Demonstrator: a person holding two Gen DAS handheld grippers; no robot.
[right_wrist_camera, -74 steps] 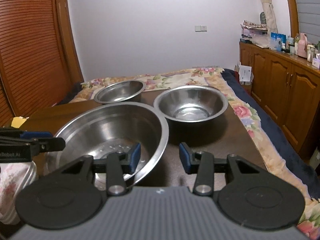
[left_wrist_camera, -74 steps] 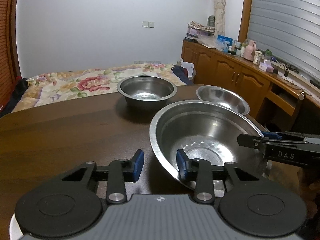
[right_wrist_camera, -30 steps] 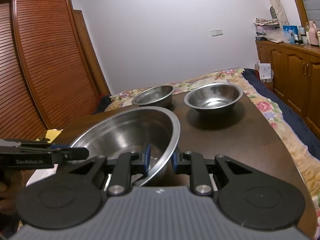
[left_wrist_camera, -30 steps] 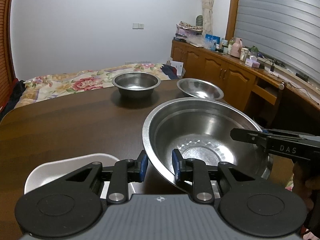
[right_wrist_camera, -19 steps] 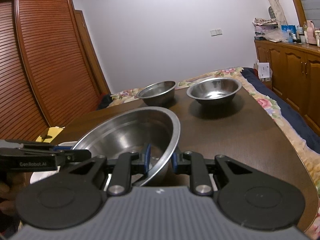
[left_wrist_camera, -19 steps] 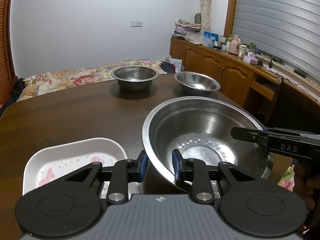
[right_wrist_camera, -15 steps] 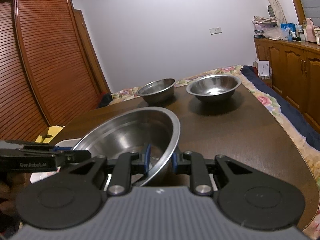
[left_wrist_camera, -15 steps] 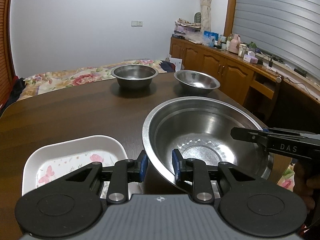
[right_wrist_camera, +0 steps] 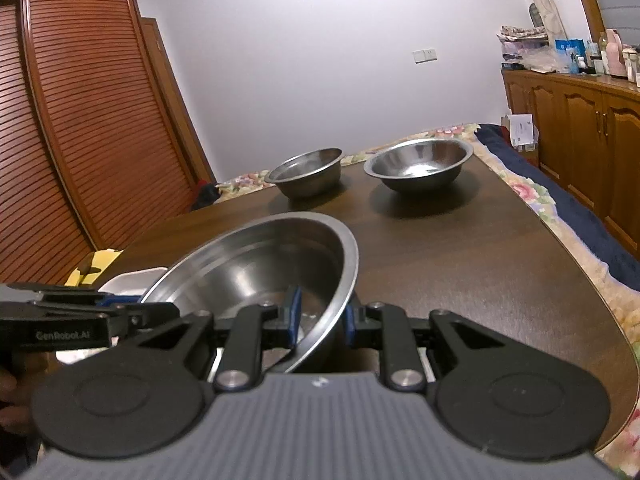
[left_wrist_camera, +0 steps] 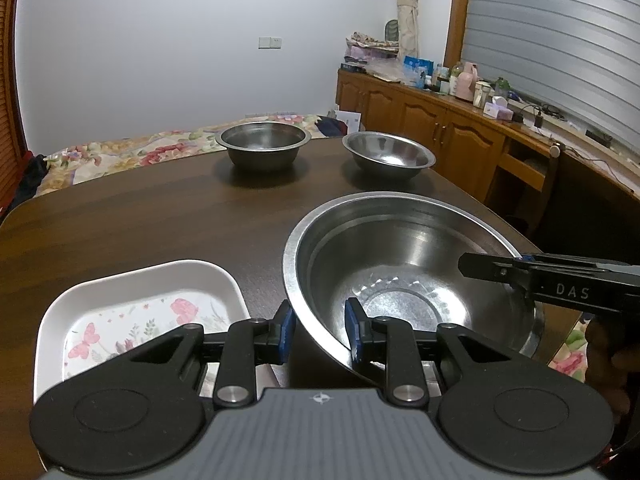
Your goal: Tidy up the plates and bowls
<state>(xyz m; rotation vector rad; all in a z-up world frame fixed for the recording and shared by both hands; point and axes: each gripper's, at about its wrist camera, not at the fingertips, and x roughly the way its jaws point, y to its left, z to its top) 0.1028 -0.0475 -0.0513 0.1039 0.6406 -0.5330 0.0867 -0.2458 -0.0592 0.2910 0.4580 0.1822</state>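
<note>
Large steel bowl point(left_wrist_camera: 408, 276) at near right of table point(left_wrist_camera: 140, 224), rim clamped both sides: left gripper point(left_wrist_camera: 318, 330) pinching near-left rim, right gripper point(right_wrist_camera: 320, 316) pinching opposite rim (jaws narrow, one pad inside, one outside). White floral plate point(left_wrist_camera: 132, 312) just left of bowl. Two smaller steel bowls point(left_wrist_camera: 263, 145) point(left_wrist_camera: 389, 155) at far edge, apart

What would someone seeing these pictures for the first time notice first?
The big steel bowl up front, gripped at its rim on both sides: the left gripper pinches the near-left edge and the right gripper the opposite edge. Next, the white butterfly-patterned dish beside it on the dark wooden table. Two smaller steel bowls stand side by side at the table's far end.
</note>
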